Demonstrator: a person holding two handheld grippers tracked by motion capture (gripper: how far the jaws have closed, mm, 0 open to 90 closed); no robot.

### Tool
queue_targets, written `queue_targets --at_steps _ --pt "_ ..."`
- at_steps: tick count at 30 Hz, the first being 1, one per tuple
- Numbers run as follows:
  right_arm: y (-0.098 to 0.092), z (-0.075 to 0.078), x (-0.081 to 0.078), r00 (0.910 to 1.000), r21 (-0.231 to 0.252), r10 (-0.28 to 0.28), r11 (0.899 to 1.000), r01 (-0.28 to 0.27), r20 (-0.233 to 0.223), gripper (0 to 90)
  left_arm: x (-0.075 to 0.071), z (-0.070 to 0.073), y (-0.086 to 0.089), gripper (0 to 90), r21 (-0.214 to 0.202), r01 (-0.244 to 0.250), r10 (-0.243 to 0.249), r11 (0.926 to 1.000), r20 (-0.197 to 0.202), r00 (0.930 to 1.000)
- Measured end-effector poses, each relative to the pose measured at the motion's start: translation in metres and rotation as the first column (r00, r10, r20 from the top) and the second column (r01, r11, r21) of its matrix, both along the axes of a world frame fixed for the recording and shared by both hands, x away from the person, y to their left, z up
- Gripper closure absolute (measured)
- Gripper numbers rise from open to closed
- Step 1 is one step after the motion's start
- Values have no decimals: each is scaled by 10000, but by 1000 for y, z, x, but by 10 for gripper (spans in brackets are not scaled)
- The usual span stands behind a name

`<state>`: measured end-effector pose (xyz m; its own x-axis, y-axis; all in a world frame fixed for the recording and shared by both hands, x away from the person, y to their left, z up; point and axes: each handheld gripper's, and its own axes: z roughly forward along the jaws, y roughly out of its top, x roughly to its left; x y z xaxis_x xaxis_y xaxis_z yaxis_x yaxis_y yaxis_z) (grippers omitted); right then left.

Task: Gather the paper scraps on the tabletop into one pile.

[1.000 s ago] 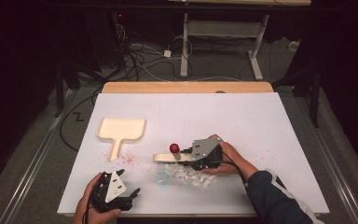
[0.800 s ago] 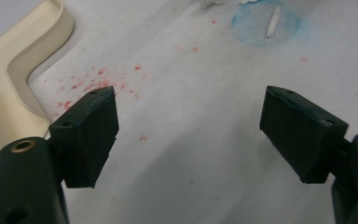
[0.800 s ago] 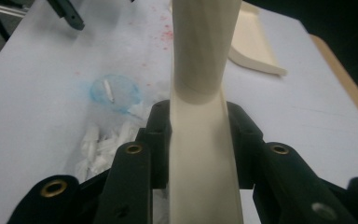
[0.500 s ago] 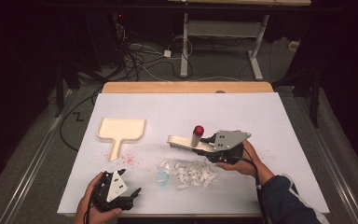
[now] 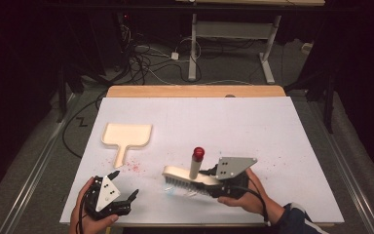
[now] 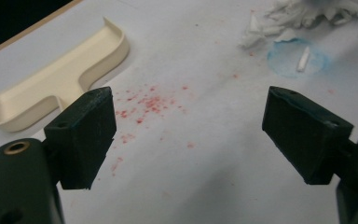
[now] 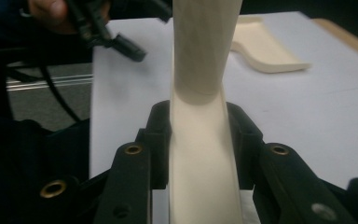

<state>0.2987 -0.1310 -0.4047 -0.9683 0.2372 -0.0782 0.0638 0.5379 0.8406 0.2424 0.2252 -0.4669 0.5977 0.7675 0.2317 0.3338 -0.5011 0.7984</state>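
While my right hand-held gripper (image 5: 213,184) pinches the cream brush (image 5: 187,176) by its back, the bristles sit over white scraps (image 5: 179,193) on the bench (image 5: 272,136). My left hand-held gripper (image 5: 126,187) rests with jaws spread and empty, the cream dustpan (image 5: 125,137) just beyond it and red crumbs (image 6: 147,105) between.

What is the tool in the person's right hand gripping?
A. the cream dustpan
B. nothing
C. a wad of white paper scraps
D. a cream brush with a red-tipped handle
D: the right tool is closed on the back of the brush, while the dustpan lies apart on the table.
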Motion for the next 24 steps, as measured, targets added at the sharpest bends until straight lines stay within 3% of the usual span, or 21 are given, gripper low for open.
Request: queue_targets --at_steps 4,8,13,14,24 --pt "20 -17 -7 9976 -486 346 9981 -375 -594 683 0 -1 1 167 -49 2 -2 10000 -11 10000" --pt "25 -25 -5 9966 -726 333 9966 -388 -749 684 1 -2 -2 167 33 73 -73 10000 -92 9999" --pt "20 -23 0 9982 -958 -136 9954 81 -578 683 0 -5 -10 167 265 265 -258 9993 -268 9993" --pt "20 -22 1 9984 -998 -218 9949 165 -525 683 0 -5 -11 167 371 345 -339 9987 -148 9993" --pt "24 -22 9 9977 -1119 -329 9934 261 -589 683 4 -8 -11 167 297 353 -343 9989 -316 9989"
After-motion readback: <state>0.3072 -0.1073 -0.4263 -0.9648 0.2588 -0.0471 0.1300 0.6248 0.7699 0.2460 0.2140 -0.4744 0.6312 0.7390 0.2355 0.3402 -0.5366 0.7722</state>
